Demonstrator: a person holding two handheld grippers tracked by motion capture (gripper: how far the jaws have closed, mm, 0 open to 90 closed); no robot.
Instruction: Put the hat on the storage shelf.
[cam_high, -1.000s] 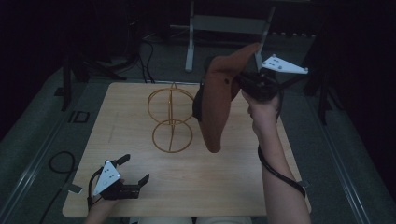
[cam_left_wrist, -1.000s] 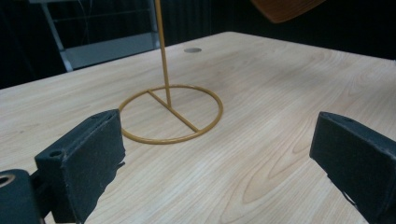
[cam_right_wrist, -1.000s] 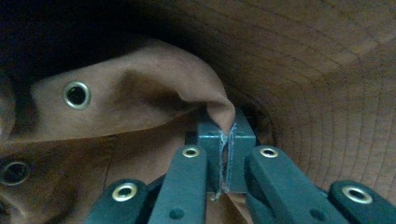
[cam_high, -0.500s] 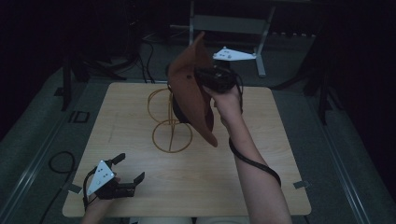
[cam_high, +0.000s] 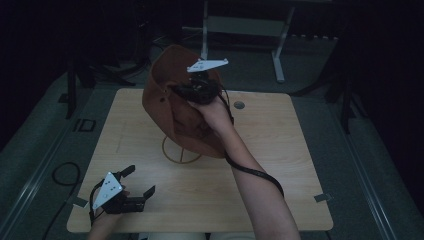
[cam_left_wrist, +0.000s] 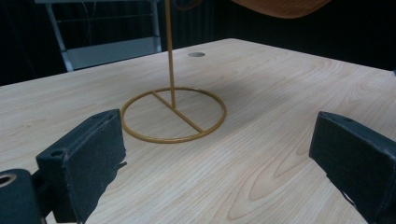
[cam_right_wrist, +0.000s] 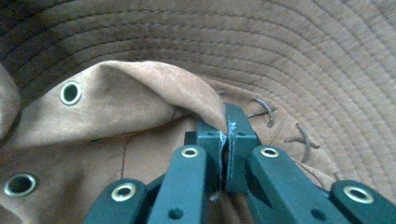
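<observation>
The brown hat (cam_high: 172, 107) hangs in mid-frame of the high view, over the gold wire stand (cam_high: 181, 150) on the tabletop (cam_high: 280, 165) — pinched by the right tongs (cam_high: 192, 90), which are clenched on a fold of its fabric w/ the pads nearly meeting, as the right gripper view shows (cam_right_wrist: 226, 135). To do this step well, I'd judge: centre the crown over the stand's top before lowering, keep the brim clear of the upright rod, and let go only once the hat sits — the stand looks light, so a sideways push could tip it. Right forearm reaches up from bottom centre, wrist bent, tongs aimed into the hat. Left tongs (cam_high: 137, 184) rest at lower left, spread wide, nothing between them.
</observation>
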